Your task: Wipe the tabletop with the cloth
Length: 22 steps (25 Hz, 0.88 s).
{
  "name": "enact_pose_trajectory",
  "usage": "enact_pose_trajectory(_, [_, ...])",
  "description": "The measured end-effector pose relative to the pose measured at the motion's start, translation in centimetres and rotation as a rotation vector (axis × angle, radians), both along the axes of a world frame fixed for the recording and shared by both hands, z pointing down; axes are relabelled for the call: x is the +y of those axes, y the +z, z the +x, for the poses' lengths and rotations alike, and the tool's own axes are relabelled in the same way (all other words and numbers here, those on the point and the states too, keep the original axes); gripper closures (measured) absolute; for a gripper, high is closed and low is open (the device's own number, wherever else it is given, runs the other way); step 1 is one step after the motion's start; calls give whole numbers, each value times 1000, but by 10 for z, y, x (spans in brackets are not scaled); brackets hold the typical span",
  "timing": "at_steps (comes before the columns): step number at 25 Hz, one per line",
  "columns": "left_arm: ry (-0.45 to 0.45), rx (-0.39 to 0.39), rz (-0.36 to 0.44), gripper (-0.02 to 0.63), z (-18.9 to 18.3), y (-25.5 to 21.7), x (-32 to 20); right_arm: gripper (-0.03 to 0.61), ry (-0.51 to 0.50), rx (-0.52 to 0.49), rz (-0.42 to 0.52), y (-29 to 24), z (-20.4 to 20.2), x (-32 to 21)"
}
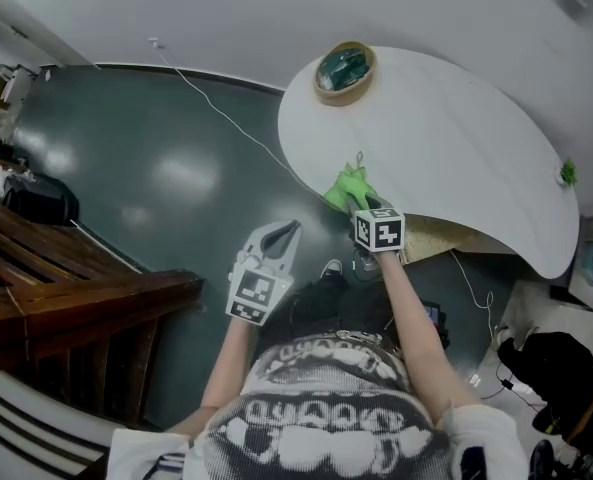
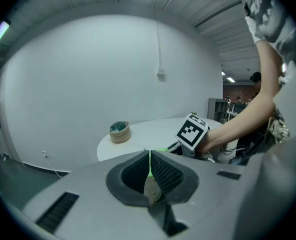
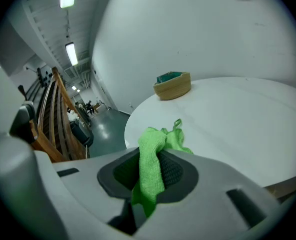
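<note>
Mid-frame, the cloth [image 1: 348, 186] is clamped by the right gripper [image 1: 360, 201] at the table [image 1: 456, 138] edge, partly hidden between the jaws, while the left gripper [image 1: 288, 230] is seen pressed together, empty.

The head view looks steeply down from high above the bench [image 1: 456, 118] and floor [image 1: 156, 168]. The right gripper view sits low at the bench's edge, facing across it. The left gripper view looks level from beside the bench. All three share the bowl [image 1: 344, 71].

cloth [image 3: 150, 169]: bright green | tabletop [image 1: 456, 118]: white | bowl [image 1: 340, 94]: tan (teal inside) | floor [image 1: 156, 168]: dark grey-green
</note>
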<state>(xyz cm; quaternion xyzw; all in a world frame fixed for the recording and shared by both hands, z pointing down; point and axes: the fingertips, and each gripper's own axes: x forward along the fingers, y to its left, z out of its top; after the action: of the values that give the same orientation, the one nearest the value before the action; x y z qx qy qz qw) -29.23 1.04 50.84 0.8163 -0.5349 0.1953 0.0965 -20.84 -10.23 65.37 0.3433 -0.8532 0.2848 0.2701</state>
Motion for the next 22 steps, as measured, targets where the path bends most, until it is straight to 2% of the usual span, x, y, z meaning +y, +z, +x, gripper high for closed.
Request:
enact_pose_trajectory(6, [153, 11, 14, 606, 42, 0, -20, 517, 135, -72, 73, -46, 58, -14])
enact_pose_trajectory(10, [246, 19, 27, 606, 76, -1, -32, 517, 223, -111, 104, -67, 104, -4])
enact_pose_trajectory(16, [402, 19, 41, 606, 148, -9, -45, 517, 348, -91, 130, -79, 189, 24])
enact_pose_trajectory(22, [496, 28, 42, 606, 220, -16, -44, 517, 467, -97, 115, -84, 278, 59])
